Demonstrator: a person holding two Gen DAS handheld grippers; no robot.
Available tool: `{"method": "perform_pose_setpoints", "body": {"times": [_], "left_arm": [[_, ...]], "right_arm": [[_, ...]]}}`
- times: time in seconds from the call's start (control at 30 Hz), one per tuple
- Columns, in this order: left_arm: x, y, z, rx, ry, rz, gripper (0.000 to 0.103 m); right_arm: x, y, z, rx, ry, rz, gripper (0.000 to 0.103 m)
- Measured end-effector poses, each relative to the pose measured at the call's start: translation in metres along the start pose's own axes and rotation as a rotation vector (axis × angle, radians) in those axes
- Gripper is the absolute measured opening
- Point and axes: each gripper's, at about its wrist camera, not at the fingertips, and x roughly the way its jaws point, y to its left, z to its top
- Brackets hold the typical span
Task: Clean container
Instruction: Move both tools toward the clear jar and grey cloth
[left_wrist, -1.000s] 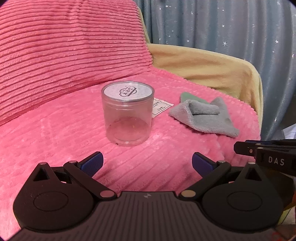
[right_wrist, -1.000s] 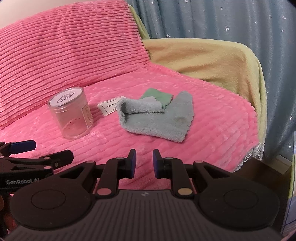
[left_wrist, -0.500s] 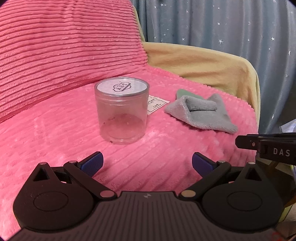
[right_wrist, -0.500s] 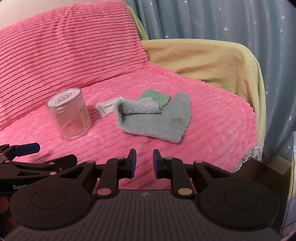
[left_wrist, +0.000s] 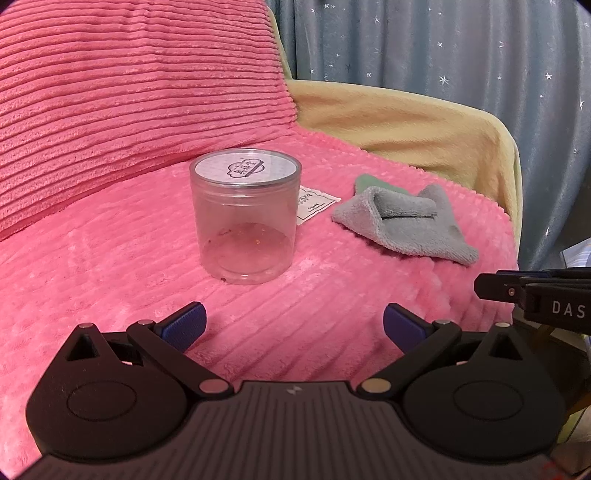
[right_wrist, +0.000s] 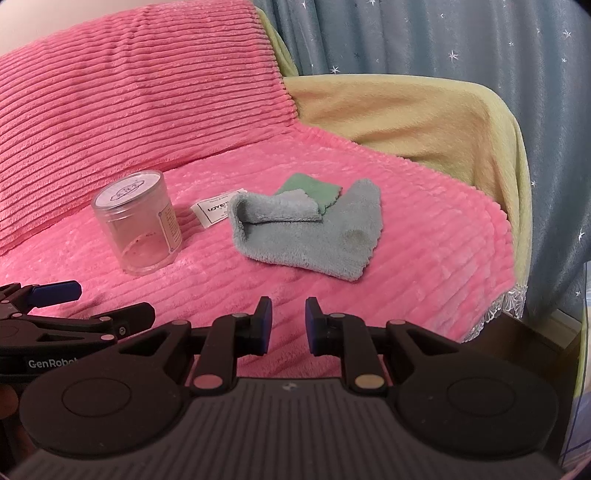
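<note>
A clear plastic container (left_wrist: 243, 218) with a labelled lid stands upright on the pink blanket; small crumbs lie at its bottom. It also shows in the right wrist view (right_wrist: 138, 229). A folded grey cloth (left_wrist: 406, 225) lies to its right, also in the right wrist view (right_wrist: 310, 232), over a green cloth (right_wrist: 314, 188). My left gripper (left_wrist: 293, 325) is wide open and empty, a short way in front of the container. My right gripper (right_wrist: 288, 325) has its jaws a narrow gap apart, empty, in front of the grey cloth.
A white fabric tag (right_wrist: 218, 210) lies between container and cloth. A pink ribbed cushion (left_wrist: 129, 81) rises behind. A yellow armrest (left_wrist: 406, 125) and starry blue curtain (left_wrist: 443, 48) stand at the right. The seat's edge drops off at the right (right_wrist: 509, 295).
Both grippers have moved slightly closer to the seat; the container looks a little larger in the left wrist view. Jaw openings are unchanged.
</note>
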Motion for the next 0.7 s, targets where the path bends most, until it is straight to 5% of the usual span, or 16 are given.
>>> {"method": "perform_pose_setpoints", "body": {"times": [0.7], "left_arm": [[0.0022,-0.0009,0.0029,0.042,-0.023,0.023,0.103]], "right_arm": [[0.0018,-0.0004,0.0026,-0.012,-0.012,0.004,0.016]]}}
